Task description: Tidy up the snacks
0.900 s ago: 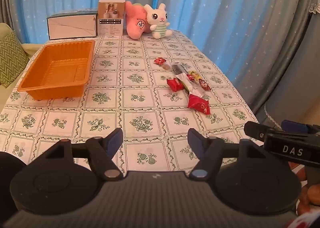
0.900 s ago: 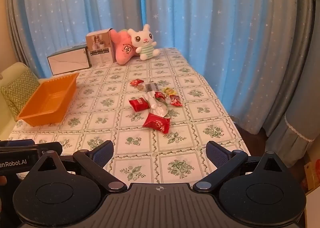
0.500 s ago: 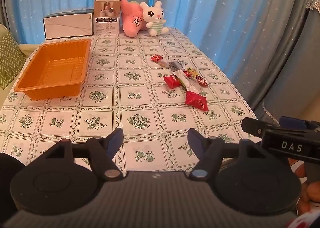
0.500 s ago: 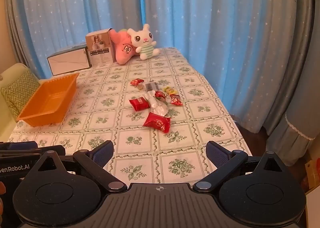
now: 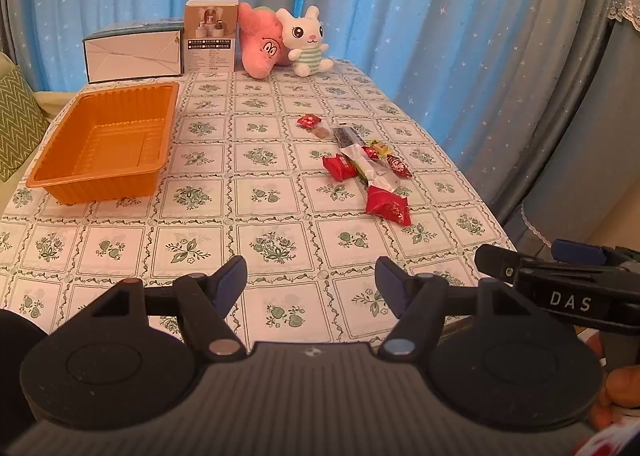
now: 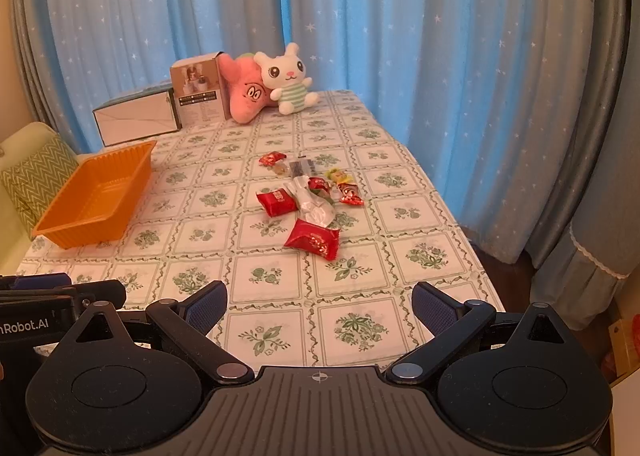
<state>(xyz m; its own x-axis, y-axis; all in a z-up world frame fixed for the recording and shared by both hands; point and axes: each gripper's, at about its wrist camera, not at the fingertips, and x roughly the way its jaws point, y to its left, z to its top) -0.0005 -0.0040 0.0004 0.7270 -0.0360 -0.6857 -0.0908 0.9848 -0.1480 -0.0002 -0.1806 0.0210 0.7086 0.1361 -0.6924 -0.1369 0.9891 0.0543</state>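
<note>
A heap of wrapped snacks (image 5: 366, 166) (image 6: 310, 200) lies right of the table's middle: red packets, a silver wrapper, a dark bar and small candies. The nearest is a red packet (image 5: 388, 205) (image 6: 313, 238). An empty orange tray (image 5: 106, 140) (image 6: 96, 196) sits on the left side. My left gripper (image 5: 311, 284) hovers open over the near table edge, nothing between its fingers. My right gripper (image 6: 320, 302) is open too, wider, above the near edge and well short of the snacks. In each wrist view the other gripper shows at the frame's side.
At the far end stand a white box (image 5: 132, 52), a small carton (image 5: 211, 38), a pink plush (image 5: 262, 46) and a white rabbit plush (image 5: 306, 42). Blue star curtains hang behind and to the right. A green zigzag cushion (image 6: 38, 172) lies left of the table.
The left wrist view has shifted a little, so the tray and snacks sit slightly differently in frame. The right wrist view is nearly the same. Both grippers stay open.
</note>
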